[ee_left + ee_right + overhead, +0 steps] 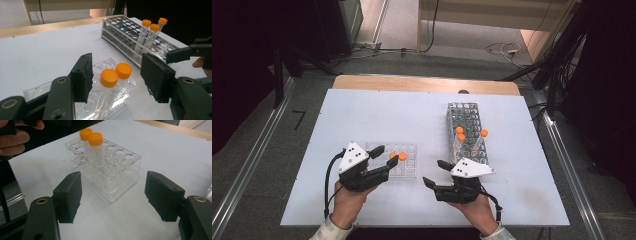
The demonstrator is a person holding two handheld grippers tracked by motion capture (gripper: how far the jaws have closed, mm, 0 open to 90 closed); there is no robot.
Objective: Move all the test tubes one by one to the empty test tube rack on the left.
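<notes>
Two orange-capped tubes stood in the clear plastic rack at near left, flanked untouched by the left gripper, its jaws apart. The right gripper hung open, empty. Release seemed complete; fetching another tube from the metal rack at right was judged next.

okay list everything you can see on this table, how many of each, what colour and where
Tubes in the clear rack: two, clear with orange caps, upright side by side, between the left gripper's open jaws, untouched.
Tubes in the metal rack: three, clear with orange caps, upright.
Clear rack: one, see-through plastic, left of middle.
Metal rack: one, silvery, right of middle, running away from the person.
Table: one, white top, wooden far edge.
Left gripper: one, black, jaws open.
Right gripper: one, black, jaws open, nothing between them.
</notes>
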